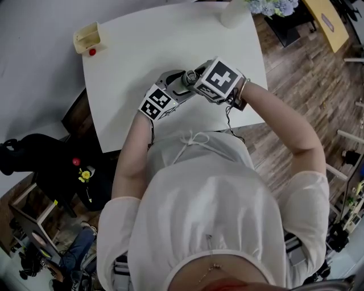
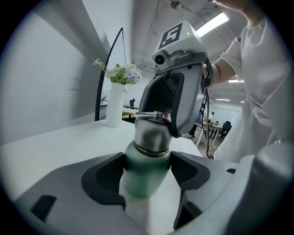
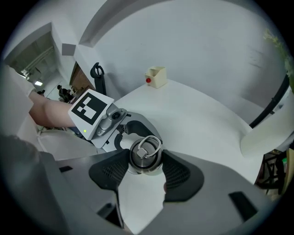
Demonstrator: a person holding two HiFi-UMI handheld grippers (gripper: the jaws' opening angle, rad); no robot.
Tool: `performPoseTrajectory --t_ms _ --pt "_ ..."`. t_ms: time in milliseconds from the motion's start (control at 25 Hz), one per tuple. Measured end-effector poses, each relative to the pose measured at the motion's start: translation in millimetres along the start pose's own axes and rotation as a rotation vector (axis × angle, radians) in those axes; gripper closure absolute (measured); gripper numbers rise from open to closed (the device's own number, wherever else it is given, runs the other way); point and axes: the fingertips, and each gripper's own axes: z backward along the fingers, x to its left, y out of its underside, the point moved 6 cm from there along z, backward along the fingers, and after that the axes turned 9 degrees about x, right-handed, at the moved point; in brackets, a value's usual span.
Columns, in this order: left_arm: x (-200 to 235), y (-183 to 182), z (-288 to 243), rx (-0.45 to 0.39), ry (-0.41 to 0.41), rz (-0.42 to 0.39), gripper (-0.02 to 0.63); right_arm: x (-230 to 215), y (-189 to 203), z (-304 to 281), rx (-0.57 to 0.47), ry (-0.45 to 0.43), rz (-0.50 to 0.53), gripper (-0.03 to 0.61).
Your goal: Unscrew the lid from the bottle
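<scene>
A bottle [image 2: 143,172] with a green-to-white body stands upright on the white table [image 1: 142,45]. My left gripper [image 2: 147,176] is shut on its body, one dark pad pressing each side. The brushed-steel lid [image 3: 146,155], with a wire ring on top, sits on the bottle neck. My right gripper [image 3: 145,159] comes down from above and is shut on the lid, its pads touching both sides. In the head view both grippers meet near the table's front edge, with the left gripper [image 1: 170,94] beside the right gripper [image 1: 193,77]; the bottle is mostly hidden there.
A white vase with flowers [image 2: 115,108] stands at the table's far right corner [image 1: 233,14]. A small cream box with a red ball [image 1: 88,38] sits at the far left corner. Wooden floor lies to the right and a dark chair [image 1: 34,159] to the left.
</scene>
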Motion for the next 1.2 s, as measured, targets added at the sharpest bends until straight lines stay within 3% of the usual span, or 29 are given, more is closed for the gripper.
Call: performPoseTrajectory --t_ms 360,1000,1200 --pt "1 2 0 -0.004 0.001 0.002 0.28 3 1 -1 0.06 0.017 0.182 0.337" --pt "1 4 -2 -0.008 0.003 0.01 0.28 14 -9 -7 0.246 -0.027 0.895 0.339" --pt "1 4 -2 -0.005 0.0 0.015 0.279 16 -10 -7 0.276 -0.029 1.047 0.339"
